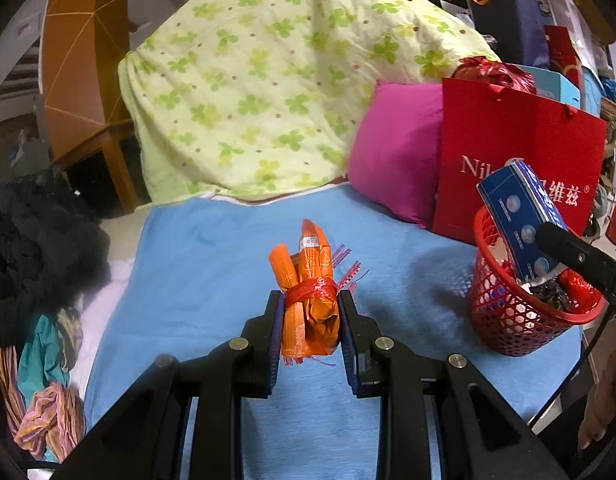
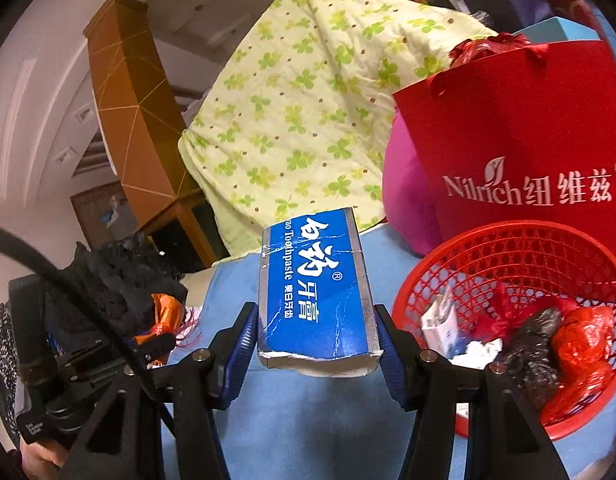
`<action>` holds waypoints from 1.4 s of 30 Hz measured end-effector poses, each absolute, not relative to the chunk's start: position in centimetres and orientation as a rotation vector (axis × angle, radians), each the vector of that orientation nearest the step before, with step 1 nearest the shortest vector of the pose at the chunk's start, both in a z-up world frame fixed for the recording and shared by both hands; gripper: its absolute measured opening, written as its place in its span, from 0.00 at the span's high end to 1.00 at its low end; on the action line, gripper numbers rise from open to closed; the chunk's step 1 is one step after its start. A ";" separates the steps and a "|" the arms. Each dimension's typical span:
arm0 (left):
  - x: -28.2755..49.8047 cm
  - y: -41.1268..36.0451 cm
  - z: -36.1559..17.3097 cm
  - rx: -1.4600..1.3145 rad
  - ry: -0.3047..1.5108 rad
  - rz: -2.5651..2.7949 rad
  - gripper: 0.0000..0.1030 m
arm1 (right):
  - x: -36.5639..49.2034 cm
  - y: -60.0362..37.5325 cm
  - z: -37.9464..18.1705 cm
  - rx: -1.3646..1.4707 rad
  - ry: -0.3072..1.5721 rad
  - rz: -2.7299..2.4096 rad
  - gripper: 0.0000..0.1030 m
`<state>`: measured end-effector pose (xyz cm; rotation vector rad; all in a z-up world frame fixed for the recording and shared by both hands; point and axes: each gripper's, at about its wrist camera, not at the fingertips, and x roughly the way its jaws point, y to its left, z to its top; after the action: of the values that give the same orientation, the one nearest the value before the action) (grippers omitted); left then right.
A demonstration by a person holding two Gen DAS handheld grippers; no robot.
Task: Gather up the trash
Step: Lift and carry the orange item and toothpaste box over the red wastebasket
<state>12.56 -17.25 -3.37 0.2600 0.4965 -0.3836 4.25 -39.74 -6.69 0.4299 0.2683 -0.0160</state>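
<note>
An orange wrapper bundle (image 1: 310, 300) tied with red string stands upright between the pads of my left gripper (image 1: 311, 298), which is shut on it above the blue sheet. The right wrist view shows the same bundle (image 2: 167, 312) at lower left. My right gripper (image 2: 316, 312) is shut on a blue toothpaste box (image 2: 314, 288), pads pressing its two long sides. In the left wrist view that box (image 1: 520, 216) hangs tilted over the red mesh basket (image 1: 508, 320). The basket (image 2: 468, 272) sits just right of the box and holds red, black and white scraps.
A red paper bag (image 2: 528, 140) stands behind the basket, with a magenta pillow (image 1: 396, 152) beside it. A green clover quilt (image 1: 267, 80) is piled at the back of the blue sheet (image 1: 195, 264). Dark clothes (image 1: 35, 240) lie at the left, and a wooden cabinet (image 1: 79, 80) stands behind them.
</note>
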 end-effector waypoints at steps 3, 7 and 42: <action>12.3 -18.0 -3.3 0.273 0.495 -0.394 0.73 | 3.7 -40.5 -6.7 0.442 0.258 -0.025 0.42; 12.0 -19.0 -3.2 0.293 0.488 -0.404 0.73 | 3.0 -41.3 -6.7 0.448 0.245 -0.039 0.42; 9.3 -24.7 -2.8 0.383 0.465 -0.501 0.73 | -0.5 -46.2 -7.2 0.527 0.206 -0.115 0.42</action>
<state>9.33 -24.69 -2.83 0.3828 0.4648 -0.5010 -0.53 -46.24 -7.24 0.5269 0.2061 -0.1154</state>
